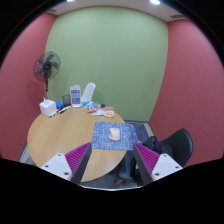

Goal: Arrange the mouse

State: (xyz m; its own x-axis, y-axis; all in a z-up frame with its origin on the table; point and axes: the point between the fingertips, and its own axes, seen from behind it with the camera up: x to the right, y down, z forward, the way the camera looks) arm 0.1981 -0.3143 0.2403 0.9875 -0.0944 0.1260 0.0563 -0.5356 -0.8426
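Observation:
A white mouse (114, 133) lies on a blue patterned mouse pad (113, 132) near the right side of a round wooden table (62, 137). My gripper (113, 161) is raised above the table's near edge, short of the mouse pad. Its two fingers (77, 158) with magenta pads stand wide apart with nothing between them. The mouse sits ahead of the fingers, roughly centred between them.
A white box (47, 106), a white jug (75, 98), a white tilted item (88, 94) and small colourful things (97, 109) stand at the table's far side. A standing fan (46, 68) is beyond the table's left. Black chairs (175, 146) stand at the right.

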